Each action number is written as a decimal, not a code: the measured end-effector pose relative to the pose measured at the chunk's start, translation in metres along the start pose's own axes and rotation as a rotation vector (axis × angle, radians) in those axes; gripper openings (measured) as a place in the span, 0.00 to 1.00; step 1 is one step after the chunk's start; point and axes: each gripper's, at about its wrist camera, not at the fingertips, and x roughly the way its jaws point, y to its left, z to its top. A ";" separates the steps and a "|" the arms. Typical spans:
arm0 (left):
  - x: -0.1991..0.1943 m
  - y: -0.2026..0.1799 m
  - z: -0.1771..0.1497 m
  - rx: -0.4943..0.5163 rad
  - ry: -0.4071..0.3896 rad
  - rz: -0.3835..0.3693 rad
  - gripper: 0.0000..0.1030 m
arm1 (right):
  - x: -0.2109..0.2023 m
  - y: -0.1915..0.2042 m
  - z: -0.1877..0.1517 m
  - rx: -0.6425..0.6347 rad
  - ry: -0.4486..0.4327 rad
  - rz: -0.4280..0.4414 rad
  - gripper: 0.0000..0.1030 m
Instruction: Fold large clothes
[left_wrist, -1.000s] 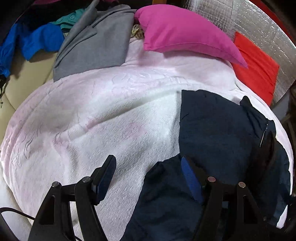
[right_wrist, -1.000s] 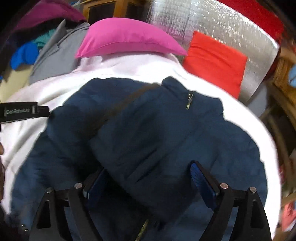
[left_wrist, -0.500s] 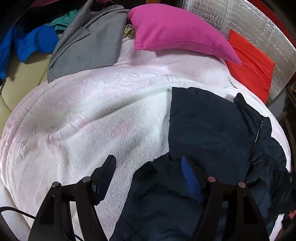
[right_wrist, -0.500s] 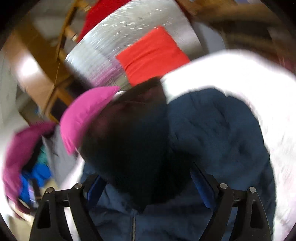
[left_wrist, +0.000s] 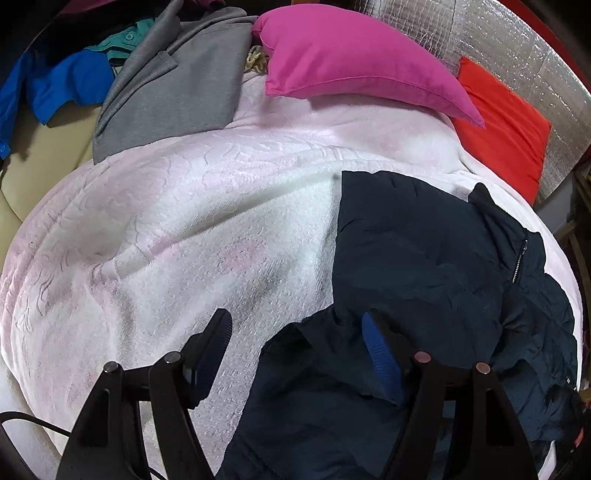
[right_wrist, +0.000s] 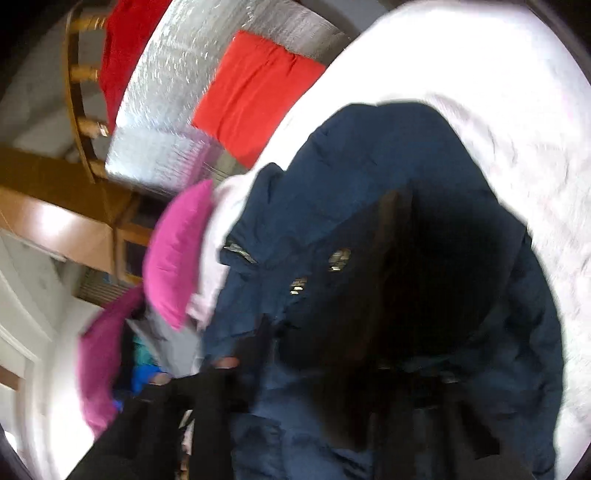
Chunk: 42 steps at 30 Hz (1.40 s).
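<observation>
Left hand-held gripper (left_wrist: 295, 354): jaws wide apart, gripping nothing; one blue pad (left_wrist: 378, 354) lies against the sleeve of the navy padded jacket (left_wrist: 424, 266), the other above the white blanket (left_wrist: 177, 236). Right hand-held gripper (right_wrist: 325, 398): jaws have just been closing, jacket fabric bunched between them; the blurred view leaves the pinch unconfirmed. The jacket lies on the blanket. Beyond the jacket: pink pillow (left_wrist: 354, 62), red cushion (left_wrist: 506, 129), grey coat (left_wrist: 177, 92).

No legible text anywhere.
</observation>
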 end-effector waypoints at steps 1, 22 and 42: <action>0.000 -0.001 0.000 0.001 0.001 -0.001 0.71 | -0.001 0.004 0.002 -0.030 -0.013 -0.010 0.27; 0.011 -0.018 0.000 0.028 0.040 -0.003 0.71 | -0.012 -0.011 0.031 -0.117 -0.064 -0.024 0.79; 0.011 0.001 0.004 -0.011 0.082 -0.070 0.71 | -0.012 0.002 0.012 -0.266 -0.021 -0.246 0.31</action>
